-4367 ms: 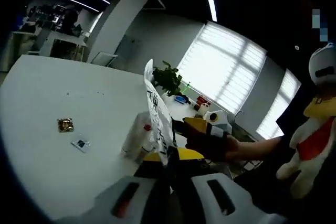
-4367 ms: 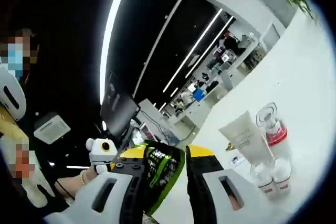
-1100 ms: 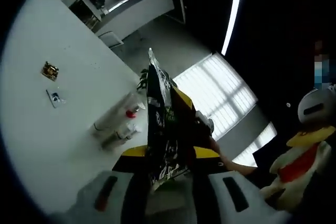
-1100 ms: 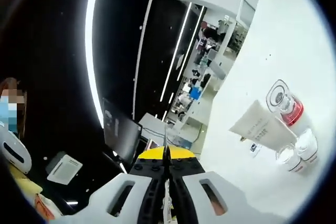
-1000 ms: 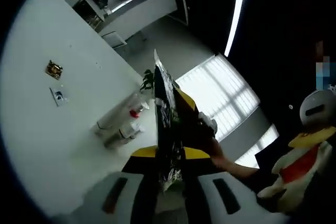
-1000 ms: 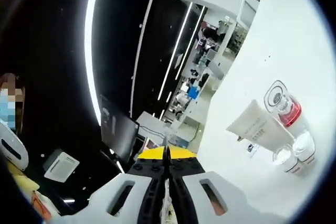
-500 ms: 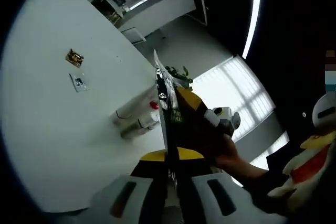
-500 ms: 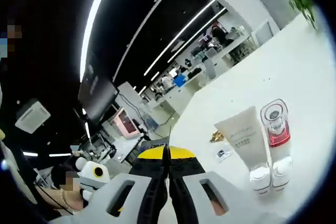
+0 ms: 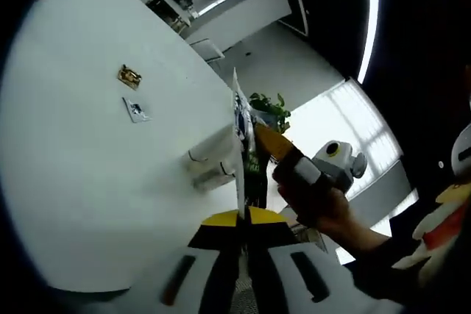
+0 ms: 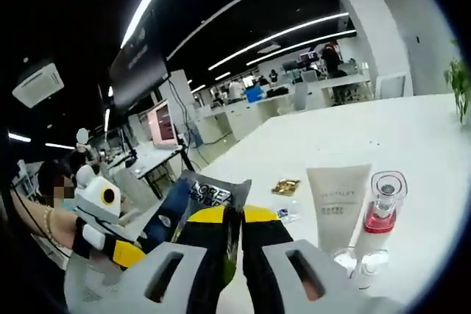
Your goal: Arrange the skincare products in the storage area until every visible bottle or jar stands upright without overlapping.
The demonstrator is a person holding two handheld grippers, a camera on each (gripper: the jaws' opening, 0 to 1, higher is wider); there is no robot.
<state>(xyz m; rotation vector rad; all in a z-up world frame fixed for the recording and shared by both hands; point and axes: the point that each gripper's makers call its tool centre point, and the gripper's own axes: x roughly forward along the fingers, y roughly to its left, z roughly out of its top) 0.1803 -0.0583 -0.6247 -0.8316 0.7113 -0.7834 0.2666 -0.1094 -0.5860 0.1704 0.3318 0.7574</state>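
Observation:
A dark printed sachet (image 10: 193, 202) hangs in the air between both grippers. In the left gripper view the sachet (image 9: 241, 154) shows edge-on, with my left gripper (image 9: 242, 218) shut on its lower edge. My right gripper (image 9: 274, 146) comes in from the right, held by a hand, its yellow tips on the same sachet. In the right gripper view my right gripper (image 10: 233, 215) is shut on the sachet, and the left gripper (image 10: 103, 226) sits at its lower left. On the white table stand a white tube (image 10: 337, 200), a red-collared clear bottle (image 10: 381, 209) and two small clear bottles (image 10: 344, 259).
A gold sachet (image 9: 130, 76) and a small blue one (image 9: 136, 110) lie flat on the table (image 9: 81, 159), apart from the bottles (image 9: 212, 165). A potted plant (image 9: 266, 105) stands at the table's far edge. Desks and people are in the background.
Both views have rolled and swung with the hands. The sachet now shows its printed face in the right gripper view, with the left gripper beside it. The bottles stand as before.

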